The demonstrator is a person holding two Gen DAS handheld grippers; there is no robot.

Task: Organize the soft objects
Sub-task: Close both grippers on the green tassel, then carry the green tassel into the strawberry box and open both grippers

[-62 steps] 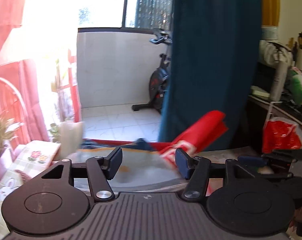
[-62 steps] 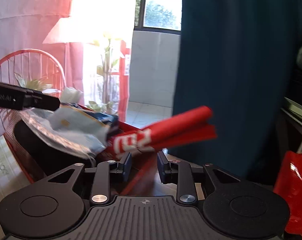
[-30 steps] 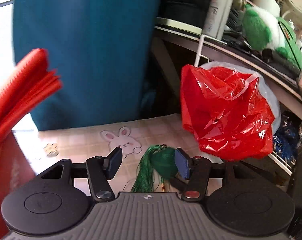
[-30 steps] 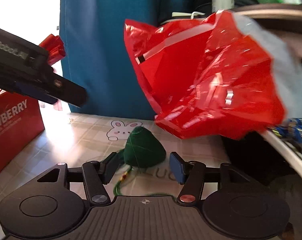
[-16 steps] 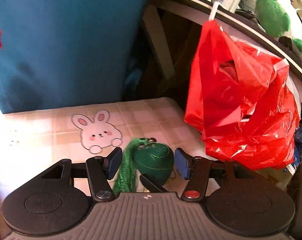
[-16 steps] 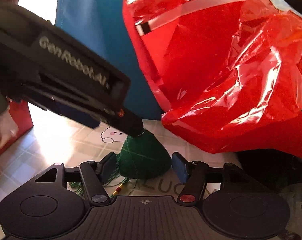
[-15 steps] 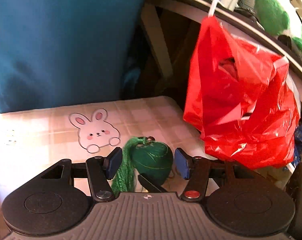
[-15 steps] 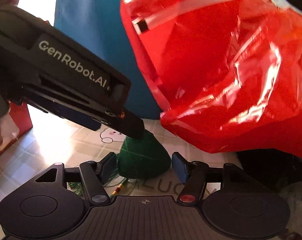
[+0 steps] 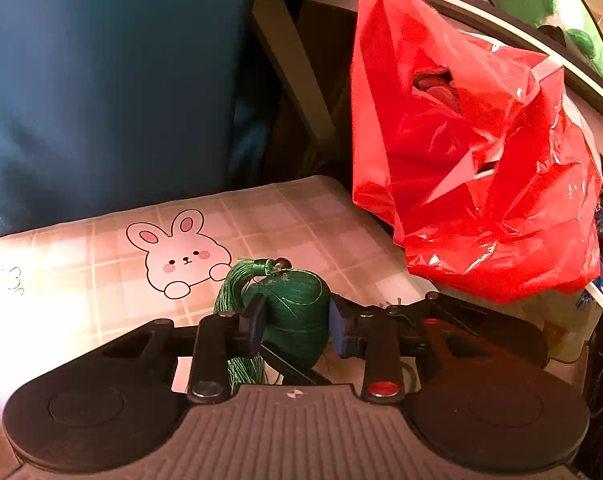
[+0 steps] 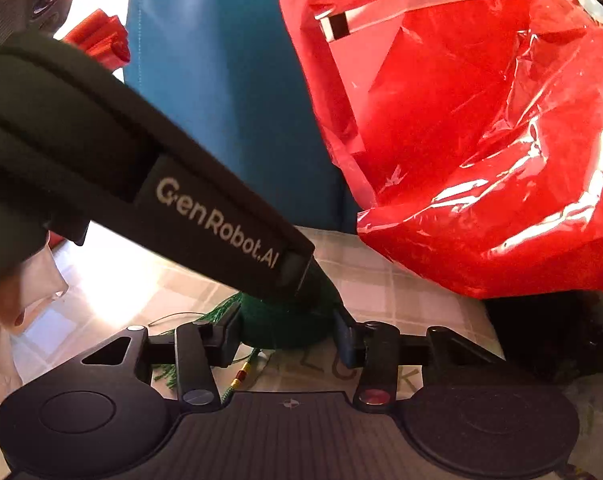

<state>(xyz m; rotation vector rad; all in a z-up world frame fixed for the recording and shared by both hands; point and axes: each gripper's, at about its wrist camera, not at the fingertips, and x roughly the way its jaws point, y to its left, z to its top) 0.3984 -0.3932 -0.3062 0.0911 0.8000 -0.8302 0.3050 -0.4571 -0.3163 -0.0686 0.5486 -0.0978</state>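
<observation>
Both my left gripper [image 9: 295, 322] and my right gripper [image 10: 285, 330] are closing their jaws on the green tasselled pouch [image 9: 297, 312], pads touching it, on the checked bunny tablecloth [image 9: 101, 272] beside the red plastic bag [image 9: 477, 184].

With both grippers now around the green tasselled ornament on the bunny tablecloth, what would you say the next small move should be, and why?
Probably finish closing, then lift a little. The green ornament sits between the fingers of both the left gripper and the right gripper, whose jaws are closing on it. It rests on the tablecloth, tassel trailing, so a slow rise should avoid snagging.
</observation>
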